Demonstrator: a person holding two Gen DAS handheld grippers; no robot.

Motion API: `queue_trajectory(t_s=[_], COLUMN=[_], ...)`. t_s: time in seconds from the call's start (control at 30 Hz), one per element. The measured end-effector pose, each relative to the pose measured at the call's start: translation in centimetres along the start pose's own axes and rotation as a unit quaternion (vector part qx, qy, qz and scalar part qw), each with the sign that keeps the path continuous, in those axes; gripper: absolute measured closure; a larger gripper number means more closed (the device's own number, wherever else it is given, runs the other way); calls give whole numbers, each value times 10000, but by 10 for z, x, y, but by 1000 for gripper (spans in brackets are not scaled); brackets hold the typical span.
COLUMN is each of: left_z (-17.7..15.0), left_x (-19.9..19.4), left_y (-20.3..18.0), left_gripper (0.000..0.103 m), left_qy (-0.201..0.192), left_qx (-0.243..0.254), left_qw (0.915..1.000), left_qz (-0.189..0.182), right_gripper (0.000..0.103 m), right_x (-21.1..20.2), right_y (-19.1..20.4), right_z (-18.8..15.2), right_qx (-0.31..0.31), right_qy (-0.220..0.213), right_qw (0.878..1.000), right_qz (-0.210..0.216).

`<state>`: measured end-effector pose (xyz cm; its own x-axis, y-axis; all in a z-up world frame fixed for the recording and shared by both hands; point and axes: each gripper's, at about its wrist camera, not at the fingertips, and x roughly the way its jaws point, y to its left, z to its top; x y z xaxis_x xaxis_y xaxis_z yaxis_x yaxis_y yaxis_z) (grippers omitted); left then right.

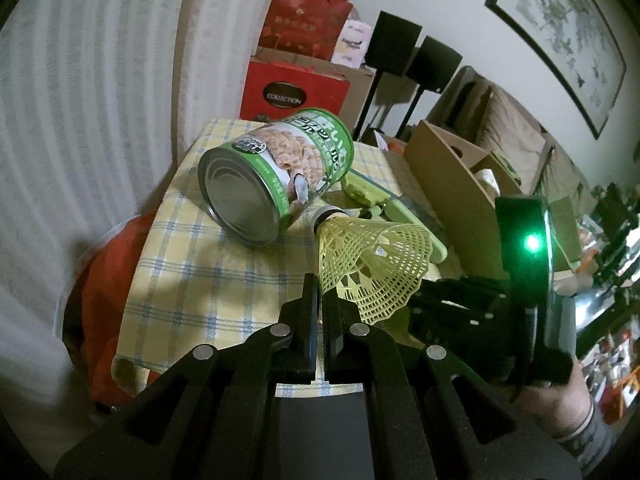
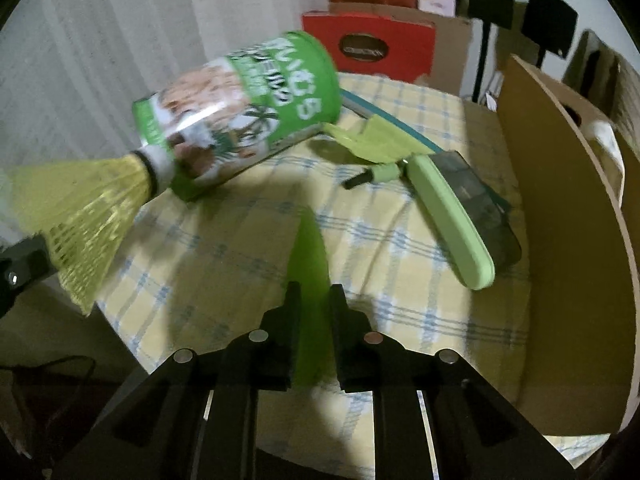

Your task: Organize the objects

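Observation:
My left gripper (image 1: 320, 300) is shut on the mesh skirt of a yellow plastic shuttlecock (image 1: 368, 260) and holds it above the checked tablecloth (image 1: 208, 280); it also shows at the left of the right wrist view (image 2: 88, 208). A green can (image 1: 276, 176) lies on its side beyond it, seen in the right wrist view too (image 2: 244, 108). My right gripper (image 2: 314, 300) is shut on a thin bright green strip (image 2: 310, 272) that sticks up between its fingers. A pale green handled tool (image 2: 444, 216) lies on the cloth at the right.
A brown cardboard box (image 2: 568, 216) stands at the table's right edge, also in the left wrist view (image 1: 452, 168). Red boxes (image 1: 292, 92) and black speakers (image 1: 396, 44) stand behind the table. A green scrap (image 2: 372, 140) lies by the can. White curtain at the left.

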<state>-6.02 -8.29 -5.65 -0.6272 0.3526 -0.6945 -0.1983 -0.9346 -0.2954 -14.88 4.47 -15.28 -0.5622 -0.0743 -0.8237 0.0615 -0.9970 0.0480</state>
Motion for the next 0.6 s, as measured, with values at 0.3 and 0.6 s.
queue_trajectory(t_s=[0.3,0.6], left_z=[-2,-3], left_x=[-2,-5], left_y=[7,15], left_gripper=[101,101], left_qy=[-26,-30], left_qx=[-85,-175], left_qw=[10000,9998], left_qz=[23,23], right_gripper=[91,91], right_x=[-4,9], right_y=[29,46], right_z=[-4,-6], right_qx=[-430,-579], right_qy=[-58,84], right_qw=[9990,9983], right_qz=[118,15])
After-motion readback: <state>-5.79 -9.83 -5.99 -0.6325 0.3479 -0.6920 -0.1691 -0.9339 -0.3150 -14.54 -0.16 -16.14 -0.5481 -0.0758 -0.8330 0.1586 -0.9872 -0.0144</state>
